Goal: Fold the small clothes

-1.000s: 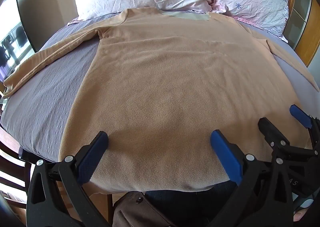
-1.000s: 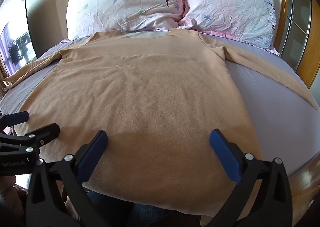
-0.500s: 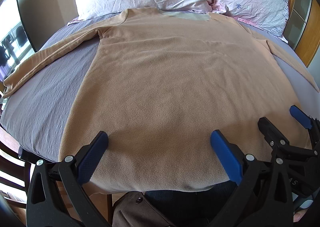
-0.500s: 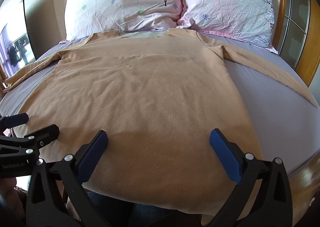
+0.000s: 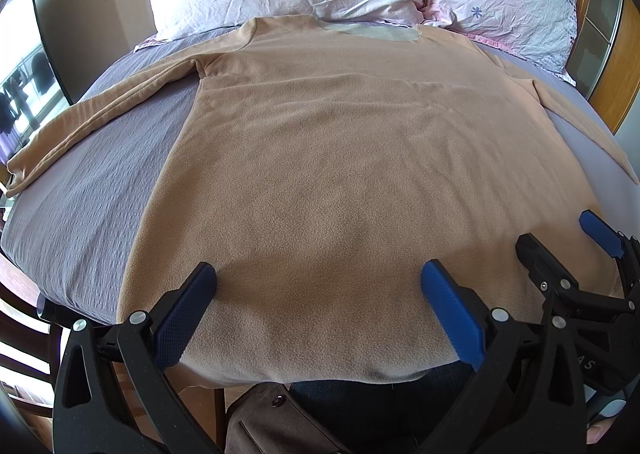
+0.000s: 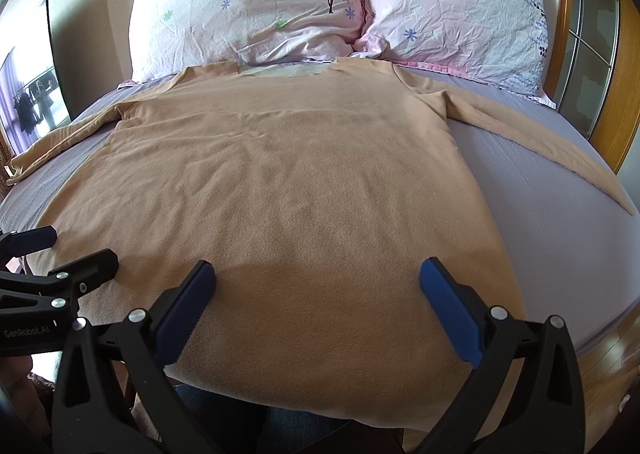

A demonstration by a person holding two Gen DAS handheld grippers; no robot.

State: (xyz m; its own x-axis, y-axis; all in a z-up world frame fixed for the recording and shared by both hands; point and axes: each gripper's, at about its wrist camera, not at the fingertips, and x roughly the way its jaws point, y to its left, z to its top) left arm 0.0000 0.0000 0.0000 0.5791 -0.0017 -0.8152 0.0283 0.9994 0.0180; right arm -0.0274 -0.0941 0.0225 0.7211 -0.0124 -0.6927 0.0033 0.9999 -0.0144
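A shirt [image 5: 352, 181] lies flat on the bed [image 5: 88, 205], its neck toward two pillows [image 6: 256, 13] that lean side by side at the head of the bed. One sleeve [image 5: 100, 113] stretches out left of the shirt's body, the other [image 6: 560, 149] to the right. The hem hangs over the near edge of the bed. Above the hem hover the left gripper [image 5: 316, 310] and, to its right, the right gripper [image 6: 316, 306].
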